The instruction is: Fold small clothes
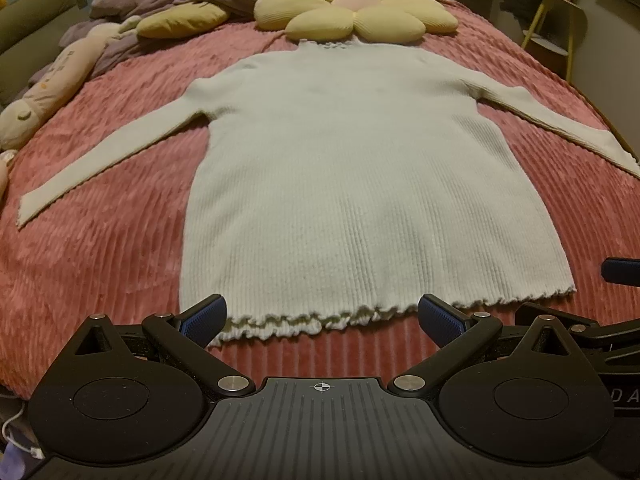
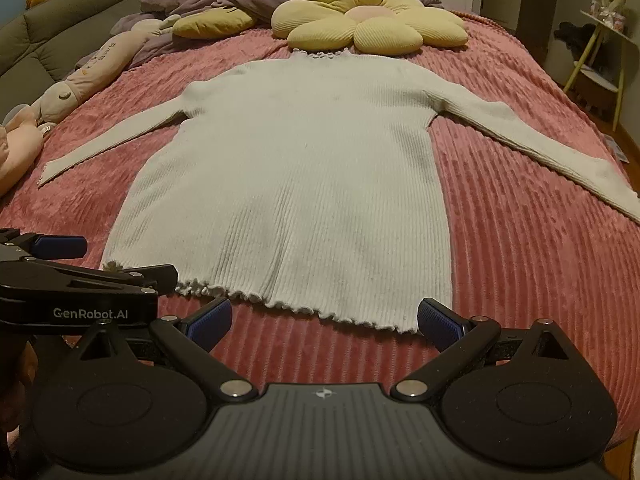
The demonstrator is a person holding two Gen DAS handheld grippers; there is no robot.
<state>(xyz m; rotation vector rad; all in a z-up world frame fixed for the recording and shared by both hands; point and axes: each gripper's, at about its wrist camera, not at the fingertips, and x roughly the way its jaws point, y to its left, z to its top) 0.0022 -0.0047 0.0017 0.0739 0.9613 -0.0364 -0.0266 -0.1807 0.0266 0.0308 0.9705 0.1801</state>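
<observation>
Since no fold shows yet, I judge the whole job is still ahead. My left tongs (image 1: 322,318) and right tongs (image 2: 325,320) both gape wide, empty, at six o'clock, just short of the frilled hem. The pale ribbed sweater (image 1: 340,168) lies flat, sleeves spread, on the pink corded bedspread (image 1: 100,248); a plump yellow flower cushion (image 1: 356,12) sits at twelve.

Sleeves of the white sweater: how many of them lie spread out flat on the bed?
2. One sleeve stretches out to the left of the sweater, the other sleeve to the right; both lie flat on the pink bedspread.
</observation>
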